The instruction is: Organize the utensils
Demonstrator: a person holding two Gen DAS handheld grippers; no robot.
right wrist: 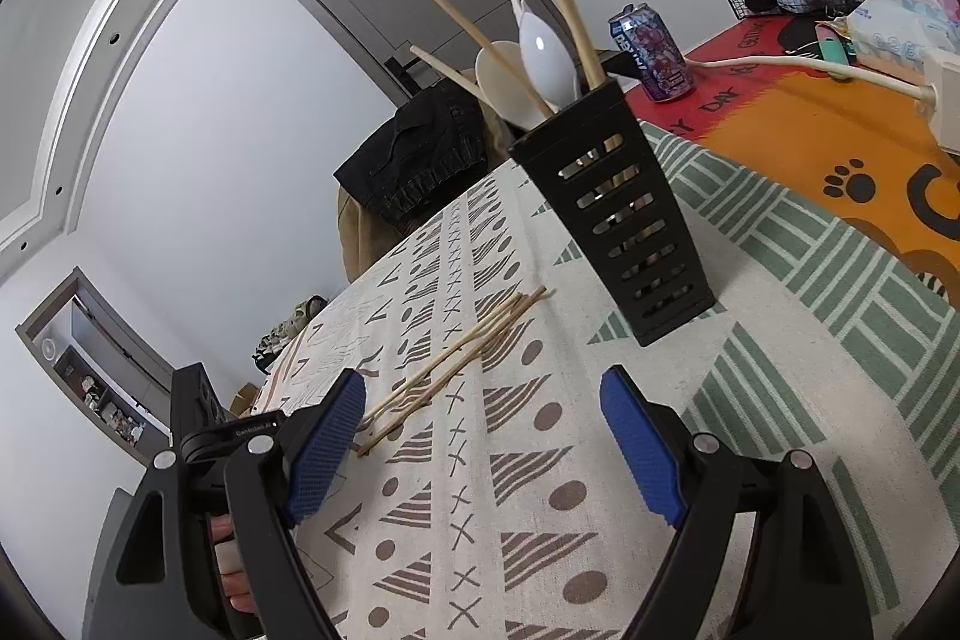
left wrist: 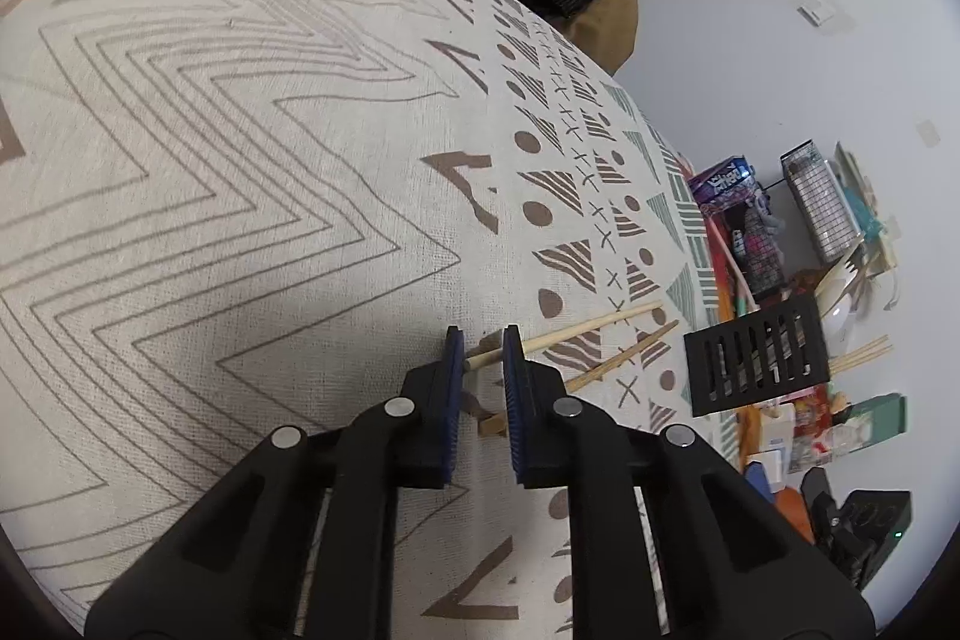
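Wooden chopstick (left wrist: 576, 331) clamped at near end in left gripper (left wrist: 485, 361), long axis running ahead-right toward black holder (left wrist: 757, 361); right gripper (right wrist: 483, 436) spread apart, empty.

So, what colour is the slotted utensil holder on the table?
Black; the utensil holder shows best in the right wrist view.

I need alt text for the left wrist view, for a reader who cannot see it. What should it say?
The left hand-held gripper, its blue pads nearly shut, closes on the end of a pale wooden chopstick lying on a patterned tablecloth. A second chopstick lies just beside it, and a black slotted utensil holder with chopsticks and a spoon stands to the right.
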